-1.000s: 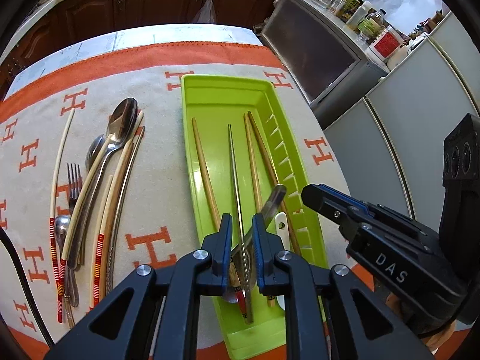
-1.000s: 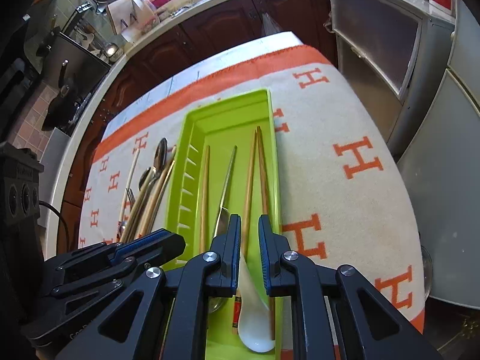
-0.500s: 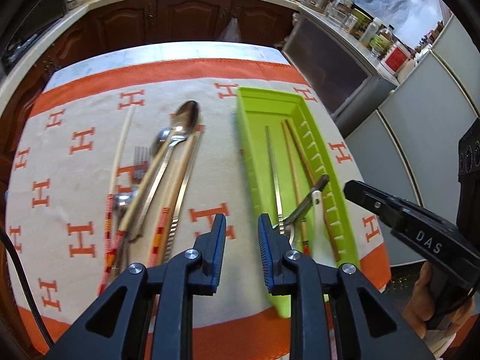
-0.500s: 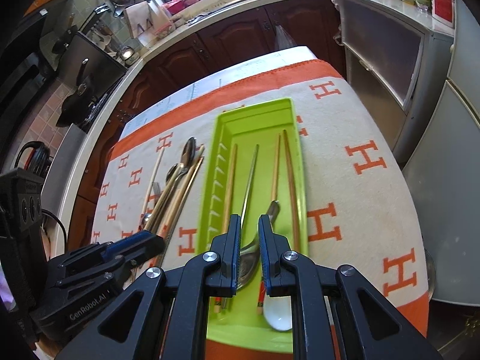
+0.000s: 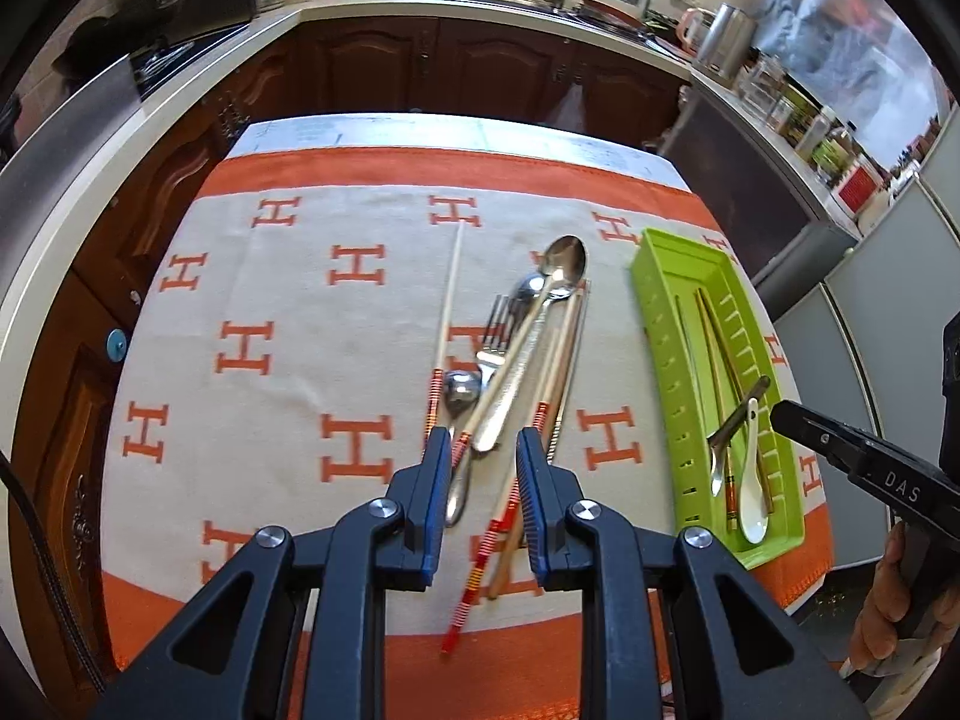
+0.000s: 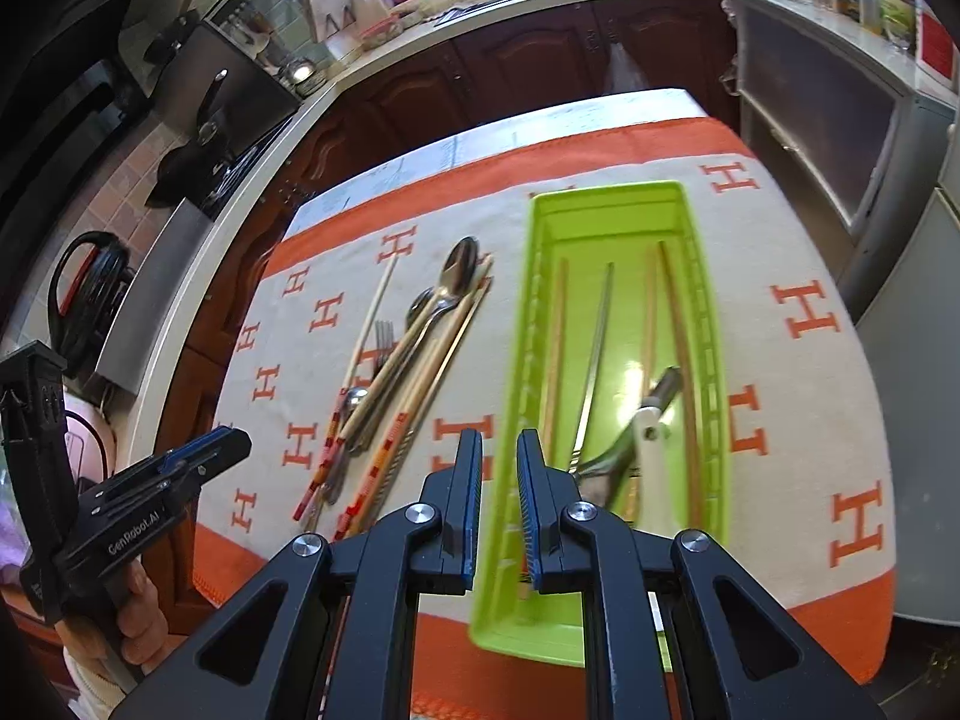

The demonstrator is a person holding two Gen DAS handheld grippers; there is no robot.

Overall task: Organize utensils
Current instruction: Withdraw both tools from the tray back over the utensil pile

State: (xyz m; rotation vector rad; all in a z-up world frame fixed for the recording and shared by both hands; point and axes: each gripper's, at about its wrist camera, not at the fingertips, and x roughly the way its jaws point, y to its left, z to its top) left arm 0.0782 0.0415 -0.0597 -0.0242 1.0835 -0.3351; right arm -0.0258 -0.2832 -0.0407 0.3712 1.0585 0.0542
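Note:
A lime green tray lies on the right of the cloth. It holds chopsticks, a metal spoon and a white ceramic spoon. A pile of loose utensils lies left of the tray: spoons, a fork and chopsticks with striped ends. My left gripper is open and empty, above the near end of the pile. My right gripper has a narrow gap between its jaws, holds nothing and hovers at the tray's near left rim.
The table carries a cream and orange cloth with H marks. Dark wooden cabinets and a counter stand behind it. Grey appliances stand to the right of the table.
My left gripper let go of the metal spoon in the tray, opened and swung left over the utensil pile. My right gripper pulled back and up from the tray.

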